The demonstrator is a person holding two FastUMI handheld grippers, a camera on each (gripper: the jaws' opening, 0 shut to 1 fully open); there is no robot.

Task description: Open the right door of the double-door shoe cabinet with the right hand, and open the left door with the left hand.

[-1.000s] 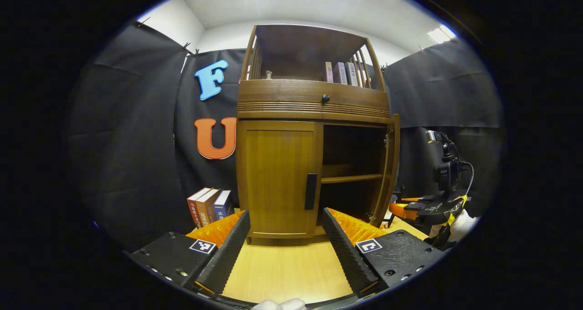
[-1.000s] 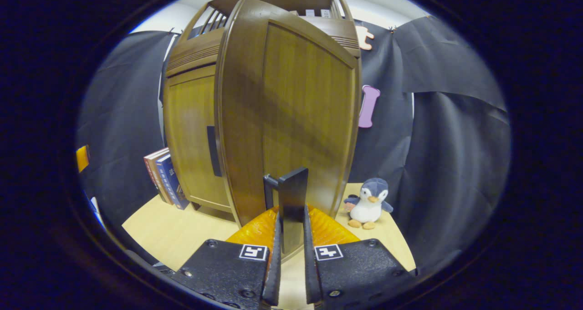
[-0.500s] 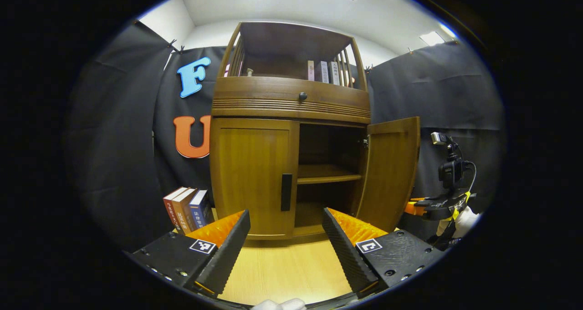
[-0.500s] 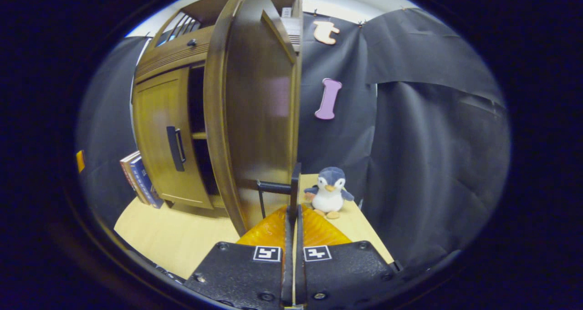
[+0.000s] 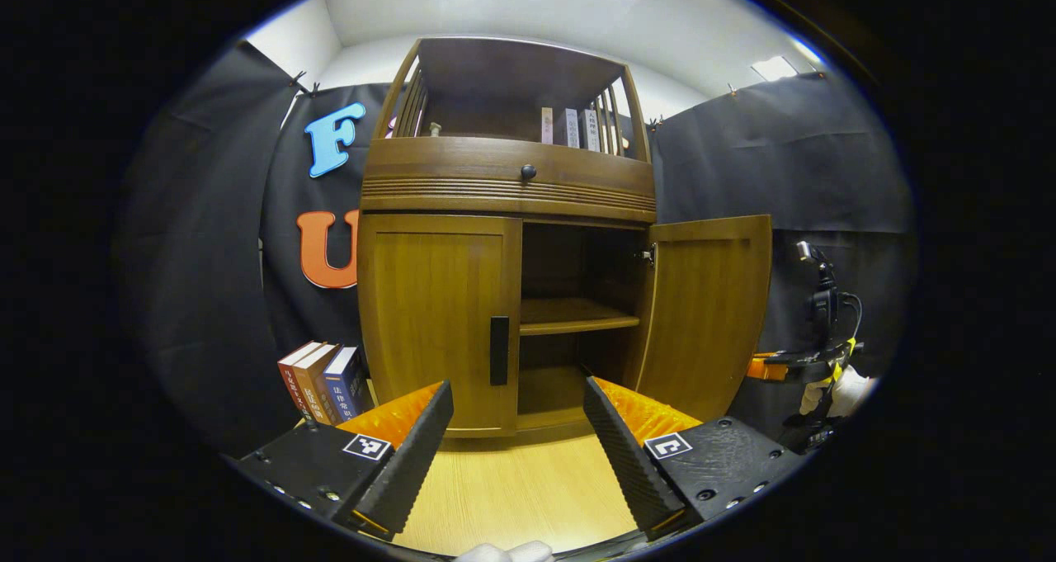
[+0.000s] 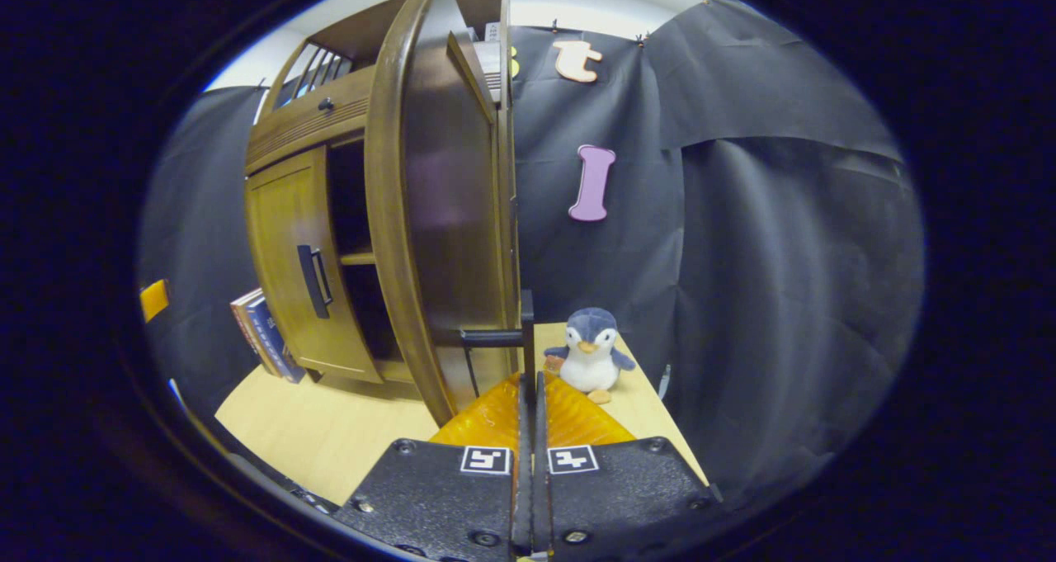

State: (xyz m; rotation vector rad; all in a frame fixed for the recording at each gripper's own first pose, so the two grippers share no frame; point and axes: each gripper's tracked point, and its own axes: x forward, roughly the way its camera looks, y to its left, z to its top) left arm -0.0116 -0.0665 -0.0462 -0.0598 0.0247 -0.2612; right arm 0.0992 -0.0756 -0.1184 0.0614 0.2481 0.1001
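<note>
The wooden shoe cabinet (image 5: 507, 182) stands on a light wood table. Its left door (image 5: 437, 314) is closed, and a black handle (image 5: 499, 350) sits at that door's inner edge. My left gripper (image 5: 518, 387) hangs open a short way in front of this handle, touching nothing. The right door (image 5: 709, 314) is swung wide, baring a shelf (image 5: 573, 314). In the right gripper view the right door (image 6: 445, 215) is nearly edge-on, and my right gripper (image 6: 530, 380) is shut on its black handle (image 6: 499, 337). The right gripper (image 5: 792, 368) and a gloved hand also appear in the left gripper view.
Three books (image 5: 322, 380) lean against the cabinet's left side. A penguin plush (image 6: 587, 354) sits on the table just beyond the open door's handle. More books (image 5: 569, 126) stand on the cabinet's top shelf. Black cloth walls close in behind and on both sides.
The right door has swung from about square to the cabinet to wide open, carried by my shut right gripper. The left gripper has stayed open and drifted a little back and rightward.
</note>
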